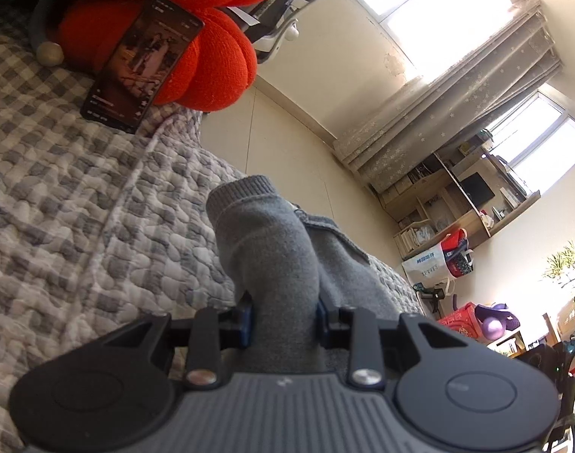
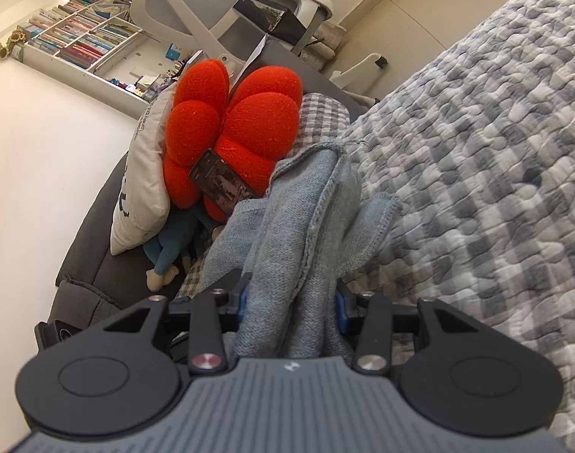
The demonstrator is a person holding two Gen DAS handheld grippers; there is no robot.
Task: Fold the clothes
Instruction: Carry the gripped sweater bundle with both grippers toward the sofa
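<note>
Grey knit garment (image 1: 276, 264) pinched by both grippers, lifted over checked quilt (image 1: 79, 196).
L gripper (image 1: 285, 319) & R gripper (image 2: 291, 298) each clamped on bunched fabric; red cushion (image 2: 234, 120) w/ phone (image 2: 223, 181) propped on it behind.

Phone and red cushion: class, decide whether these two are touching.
Touching. In the left wrist view the phone leans with its upper part against the red cushion, no gap visible; its lower end sits on the checked quilt.

A red knotted cushion (image 2: 230, 128) sits on the grey-checked quilt (image 1: 60, 196), with a phone (image 1: 142, 64) propped against it, screen lit. Beside the cushion leans a white pillow (image 2: 144, 185); behind them stands a white office chair (image 2: 219, 11)
</note>
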